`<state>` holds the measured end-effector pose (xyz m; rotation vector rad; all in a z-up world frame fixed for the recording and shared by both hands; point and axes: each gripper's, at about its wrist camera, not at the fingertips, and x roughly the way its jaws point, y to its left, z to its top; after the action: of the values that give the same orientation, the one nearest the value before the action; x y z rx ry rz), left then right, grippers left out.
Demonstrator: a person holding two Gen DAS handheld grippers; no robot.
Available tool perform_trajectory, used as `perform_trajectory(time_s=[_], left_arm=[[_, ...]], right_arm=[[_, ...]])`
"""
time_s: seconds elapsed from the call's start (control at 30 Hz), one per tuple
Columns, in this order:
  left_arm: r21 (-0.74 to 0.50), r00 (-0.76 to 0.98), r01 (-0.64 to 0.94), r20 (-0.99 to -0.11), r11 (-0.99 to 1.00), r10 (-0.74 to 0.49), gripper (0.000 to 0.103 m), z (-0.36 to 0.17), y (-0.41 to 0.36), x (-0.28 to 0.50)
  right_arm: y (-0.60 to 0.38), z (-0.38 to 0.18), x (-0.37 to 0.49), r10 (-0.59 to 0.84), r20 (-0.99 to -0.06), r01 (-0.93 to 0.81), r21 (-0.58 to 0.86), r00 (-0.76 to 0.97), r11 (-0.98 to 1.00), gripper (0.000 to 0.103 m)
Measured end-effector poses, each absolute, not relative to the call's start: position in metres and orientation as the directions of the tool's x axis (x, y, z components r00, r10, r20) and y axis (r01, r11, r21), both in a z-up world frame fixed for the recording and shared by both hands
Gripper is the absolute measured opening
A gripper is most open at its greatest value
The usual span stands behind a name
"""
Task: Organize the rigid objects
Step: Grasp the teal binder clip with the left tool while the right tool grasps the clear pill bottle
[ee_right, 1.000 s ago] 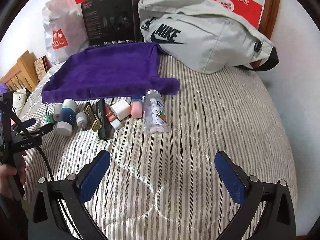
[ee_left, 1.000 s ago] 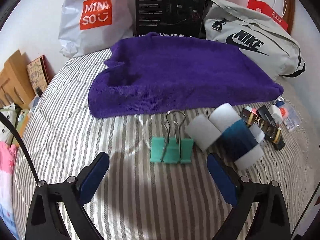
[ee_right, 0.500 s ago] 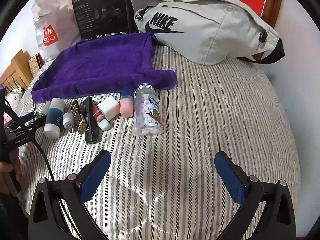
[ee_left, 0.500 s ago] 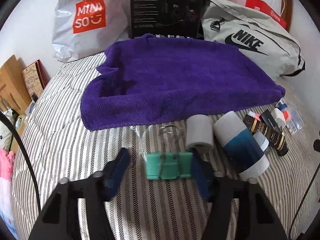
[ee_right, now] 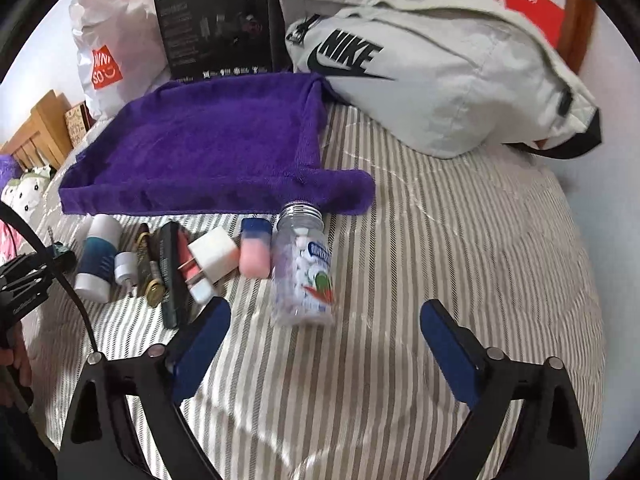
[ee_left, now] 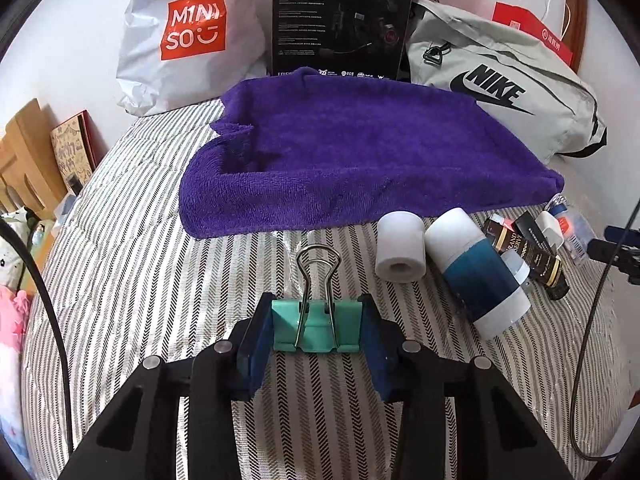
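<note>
A teal binder clip (ee_left: 316, 330) is clamped between the blue pads of the left gripper (ee_left: 316, 336), one pad pressed against each end of the clip's body. The clip's wire handles are folded together and point away from the gripper toward the purple towel (ee_left: 360, 152), which is spread on the striped bed (ee_left: 120, 280). Whether the clip rests on the bed or is raised just above it cannot be told.

Just right of the clip, a small white roll (ee_left: 400, 252) lies on the bed, and beside it a white-and-teal cylindrical container (ee_left: 476, 268) lies on its side. Further right, a dark tube with gold bands (ee_left: 528, 256) is seen among smaller items near the towel's corner.

The right gripper (ee_right: 324, 344) is held open, with nothing between its pads. It hovers over the bed just in front of a clear bottle of white tablets (ee_right: 304, 272), which lies on its side with its silver threaded neck toward the towel (ee_right: 208, 148). Left of the bottle, a pink container with a blue cap (ee_right: 254, 252), a white plug adapter (ee_right: 212, 260) and further small items are lined up along the towel's near edge.

Behind the towel, a grey Nike bag (ee_right: 432, 68), a black box (ee_left: 342, 20) and a white Miniso bag (ee_left: 188, 36) stand against the wall.
</note>
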<state>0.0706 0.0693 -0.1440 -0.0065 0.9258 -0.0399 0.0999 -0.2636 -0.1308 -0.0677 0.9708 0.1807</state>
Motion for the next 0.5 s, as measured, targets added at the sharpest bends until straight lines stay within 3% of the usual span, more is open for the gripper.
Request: perform_trajectory(time_s=[0.27, 0.37, 0.5], left_arm=[[-0.020, 0.600, 0.032, -0.799, 0.999, -0.035, 0.039, -0.145, 0.068, 0.070], [-0.018, 0.601, 0.027, -0.798, 0.999, -0.030, 0.039, -0.146, 0.068, 0.070], [-0.015, 0.602, 0.029, -0.798, 0.999, -0.029, 0.039, -0.147, 0.067, 0.071]], right_arm=[[-0.253, -0.160, 0.128, 0.105, -0.859, -0.260, -0.034, 0.501, 0.965, 0.071], [-0.252, -0.160, 0.129, 0.116, -0.843, -0.279, -0.041, 0.525, 0.959, 0.070], [-0.254, -0.160, 0.131, 0.197, -0.831, -0.312, 0.029, 0.520, 0.950, 0.042]])
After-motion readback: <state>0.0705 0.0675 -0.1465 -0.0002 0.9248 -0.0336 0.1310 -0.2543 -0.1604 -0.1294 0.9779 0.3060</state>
